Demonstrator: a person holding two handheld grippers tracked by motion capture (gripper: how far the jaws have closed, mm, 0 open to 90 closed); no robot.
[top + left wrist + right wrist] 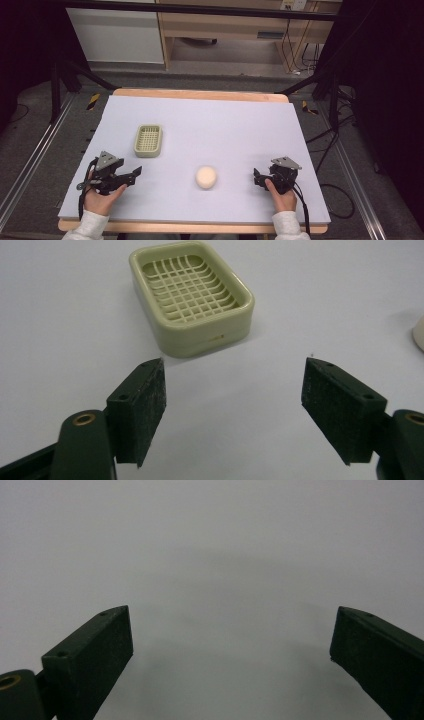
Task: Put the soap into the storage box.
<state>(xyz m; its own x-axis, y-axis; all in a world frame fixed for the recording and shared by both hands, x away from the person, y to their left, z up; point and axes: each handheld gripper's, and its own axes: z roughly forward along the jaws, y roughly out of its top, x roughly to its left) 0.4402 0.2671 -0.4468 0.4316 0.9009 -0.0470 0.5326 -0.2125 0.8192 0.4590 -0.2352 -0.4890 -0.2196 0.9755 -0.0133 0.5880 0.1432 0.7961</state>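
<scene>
A pale purple table cover (225, 125) is being used as the work top. A green soap dish (148, 140) is being left empty, well apart from the round soap (206, 177). Both jaw pairs on the left gripper (131, 176) and right gripper (257, 179) are being held wide, gripping nothing. Nothing seems begun; next, the soap probably needs grabbing.
</scene>
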